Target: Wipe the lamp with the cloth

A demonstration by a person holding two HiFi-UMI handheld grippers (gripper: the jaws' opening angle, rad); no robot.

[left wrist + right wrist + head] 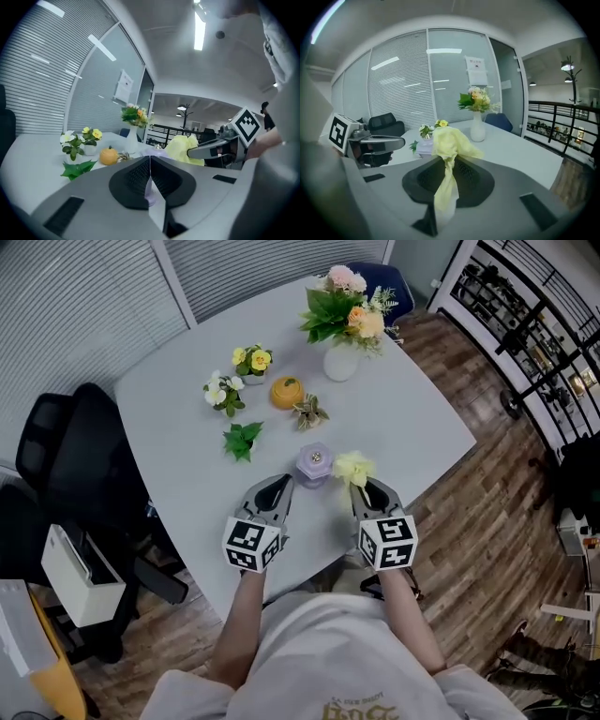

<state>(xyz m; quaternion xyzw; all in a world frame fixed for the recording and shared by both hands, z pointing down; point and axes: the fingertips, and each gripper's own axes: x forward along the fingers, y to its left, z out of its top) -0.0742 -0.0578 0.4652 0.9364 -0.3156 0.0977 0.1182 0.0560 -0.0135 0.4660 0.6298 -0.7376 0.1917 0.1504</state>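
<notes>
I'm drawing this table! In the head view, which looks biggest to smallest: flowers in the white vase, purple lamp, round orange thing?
1. Flowers in the white vase: clearly largest.
2 and 3. Purple lamp and round orange thing: nearly alike; the lamp sits nearer the camera, so I won't rank them.

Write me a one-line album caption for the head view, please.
Right hand-held gripper pinches a yellow cloth beside the small purple lamp on a white table; left hand-held gripper shut.
</notes>
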